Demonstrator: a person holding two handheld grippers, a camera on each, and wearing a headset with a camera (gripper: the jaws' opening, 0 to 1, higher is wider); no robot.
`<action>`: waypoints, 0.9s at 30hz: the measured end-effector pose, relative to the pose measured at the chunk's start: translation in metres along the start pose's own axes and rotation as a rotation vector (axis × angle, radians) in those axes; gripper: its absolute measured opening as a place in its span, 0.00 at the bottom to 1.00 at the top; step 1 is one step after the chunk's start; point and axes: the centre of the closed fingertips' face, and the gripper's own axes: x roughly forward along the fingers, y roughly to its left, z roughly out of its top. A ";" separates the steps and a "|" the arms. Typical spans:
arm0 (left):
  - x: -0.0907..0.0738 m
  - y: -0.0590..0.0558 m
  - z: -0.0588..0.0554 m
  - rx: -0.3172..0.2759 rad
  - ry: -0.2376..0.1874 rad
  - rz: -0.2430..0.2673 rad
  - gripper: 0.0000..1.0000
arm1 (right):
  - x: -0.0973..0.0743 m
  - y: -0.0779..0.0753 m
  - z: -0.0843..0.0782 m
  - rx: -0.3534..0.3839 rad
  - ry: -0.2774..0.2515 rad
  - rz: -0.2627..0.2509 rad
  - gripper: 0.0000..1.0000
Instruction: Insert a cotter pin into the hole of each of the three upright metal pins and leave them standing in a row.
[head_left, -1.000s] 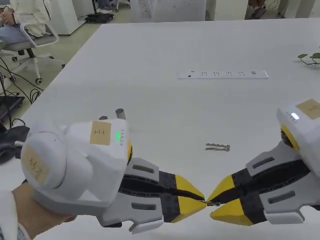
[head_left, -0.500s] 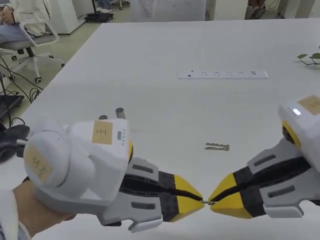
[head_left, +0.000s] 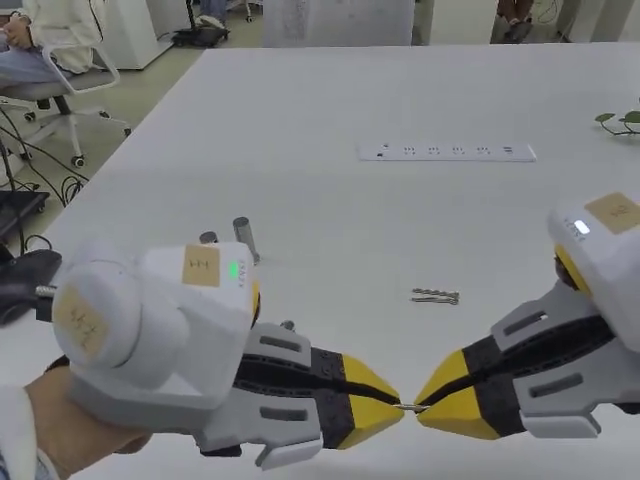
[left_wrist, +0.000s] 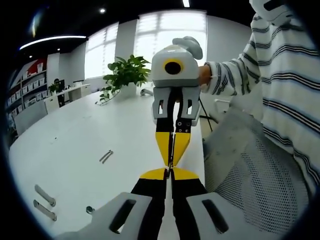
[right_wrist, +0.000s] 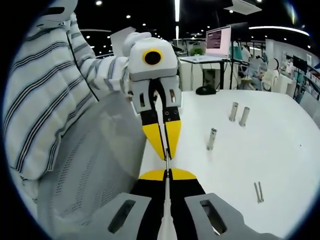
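My left gripper (head_left: 393, 410) and my right gripper (head_left: 422, 408) meet tip to tip low over the table's near edge. Both are shut, each on one end of a thin cotter pin (head_left: 408, 407) that bridges the small gap between them. In the right gripper view, the cotter pin (right_wrist: 167, 162) runs from my own jaws into the left gripper (right_wrist: 162, 145). Three upright metal pins (right_wrist: 212, 138) (right_wrist: 233, 111) (right_wrist: 244, 116) stand on the white table. In the head view, two metal pins (head_left: 243, 238) (head_left: 207, 240) stand behind the left gripper, and a third (head_left: 288, 326) beside it.
Spare cotter pins (head_left: 435, 296) lie loose on the table beyond the gripper tips, also seen as cotter pins (left_wrist: 105, 156). A white power strip (head_left: 447, 152) lies farther back. A potted plant (left_wrist: 125, 75) stands at the far table edge. An office chair (head_left: 50, 90) is off the left side.
The two gripper tips have drawn slightly closer together, with the cotter pin still between them. The left gripper has shifted a little, uncovering the third metal pin beside it.
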 end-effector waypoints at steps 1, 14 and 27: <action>0.000 0.000 0.000 -0.002 0.000 0.001 0.01 | 0.001 0.000 0.000 -0.002 0.003 -0.001 0.02; 0.001 -0.001 -0.007 -0.032 0.009 0.011 0.11 | 0.004 -0.005 0.002 0.019 0.011 -0.016 0.02; -0.020 0.037 -0.020 -0.048 0.038 0.167 0.20 | 0.004 -0.019 0.004 0.072 0.007 -0.084 0.02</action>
